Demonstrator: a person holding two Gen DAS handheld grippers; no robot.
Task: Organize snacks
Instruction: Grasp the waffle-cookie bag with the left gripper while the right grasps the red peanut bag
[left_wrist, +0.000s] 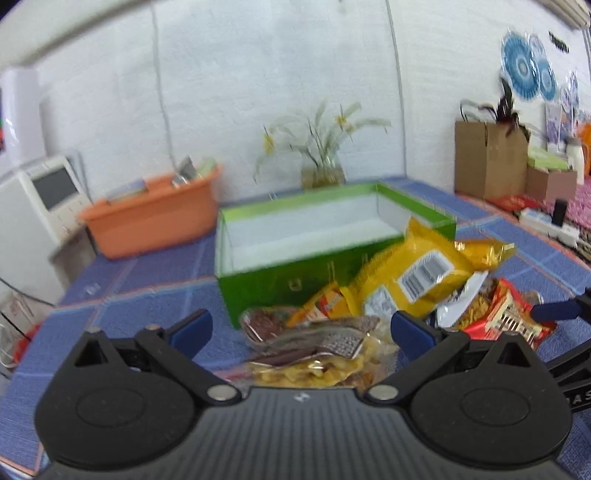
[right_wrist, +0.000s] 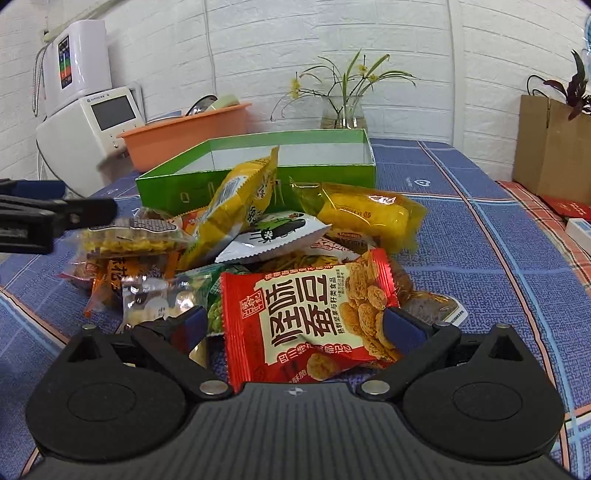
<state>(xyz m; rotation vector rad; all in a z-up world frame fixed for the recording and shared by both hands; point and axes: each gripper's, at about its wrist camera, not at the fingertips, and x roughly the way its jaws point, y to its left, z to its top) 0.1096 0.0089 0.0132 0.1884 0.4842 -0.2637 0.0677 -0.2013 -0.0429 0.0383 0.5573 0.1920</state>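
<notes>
Green cardboard box (right_wrist: 258, 177) stands open on the blue checked tablecloth (right_wrist: 480, 258), with the snack pile (right_wrist: 258, 236) heaped just in front of it. Right gripper (right_wrist: 295, 328) is spread wide, its jaws flanking the red snack packet (right_wrist: 314, 317) without clamping it. Left gripper (left_wrist: 301, 328) is likewise released, poised over a clear packet of yellow snacks (left_wrist: 314, 365) at the pile's edge.
</notes>
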